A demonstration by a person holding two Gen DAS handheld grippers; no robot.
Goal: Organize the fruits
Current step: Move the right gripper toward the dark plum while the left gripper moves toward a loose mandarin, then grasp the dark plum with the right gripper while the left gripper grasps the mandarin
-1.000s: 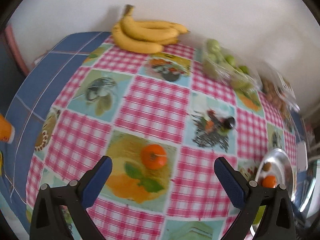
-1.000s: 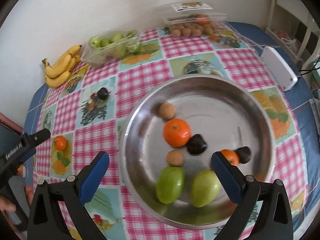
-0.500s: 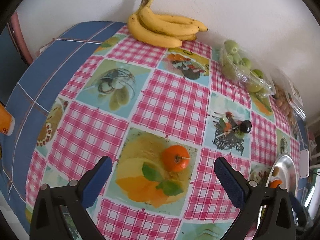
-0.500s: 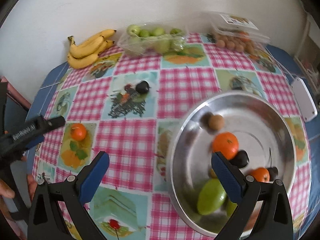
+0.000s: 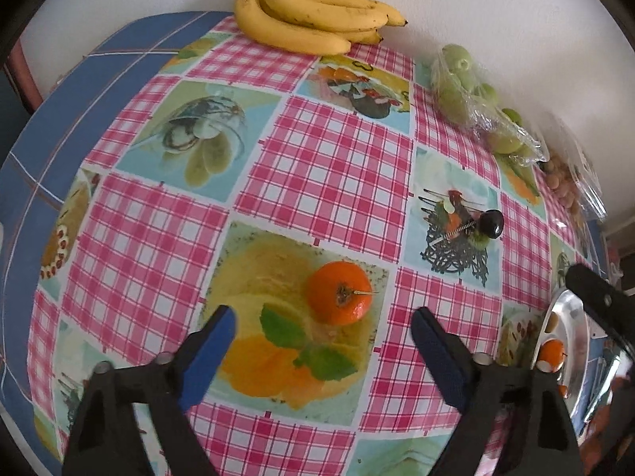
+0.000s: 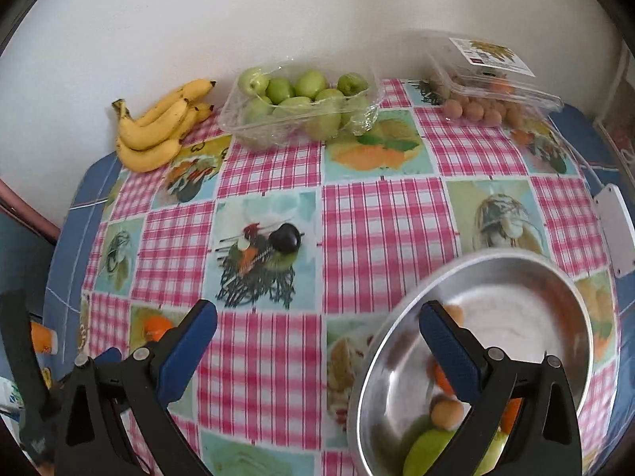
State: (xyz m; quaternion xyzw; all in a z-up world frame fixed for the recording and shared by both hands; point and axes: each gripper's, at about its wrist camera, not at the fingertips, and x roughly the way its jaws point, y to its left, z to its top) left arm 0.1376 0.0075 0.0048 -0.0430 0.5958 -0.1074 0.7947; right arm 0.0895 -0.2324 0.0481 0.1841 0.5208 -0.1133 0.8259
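A tangerine point(image 5: 340, 298) lies on the checked tablecloth, just ahead of my left gripper point(image 5: 322, 314). Its jaws are closing with the fruit at the level of the tips, and the pads point(image 5: 206, 351) are clear of it. A dark plum point(image 6: 285, 238) rests further out on the cloth. My right gripper point(image 6: 317, 311) hangs open over bare cloth with nothing between its fingers. Its right finger overlaps the steel bowl point(image 6: 488, 261), which holds green, orange and brown fruit, all blurred. From the right wrist, the tangerine point(image 6: 156, 325) shows half hidden at lower left.
A bunch of bananas point(image 6: 158, 127) lies by the wall. Beside it stand a clear tray of green fruit point(image 6: 301, 107) and a clamshell of small brown fruit point(image 6: 488, 91). A white box point(image 6: 615, 230) sits on the table's right edge.
My left gripper has sunk toward the tangerine and its jaws have narrowed. The right gripper has swung left, off the bowl's middle and over the cloth.
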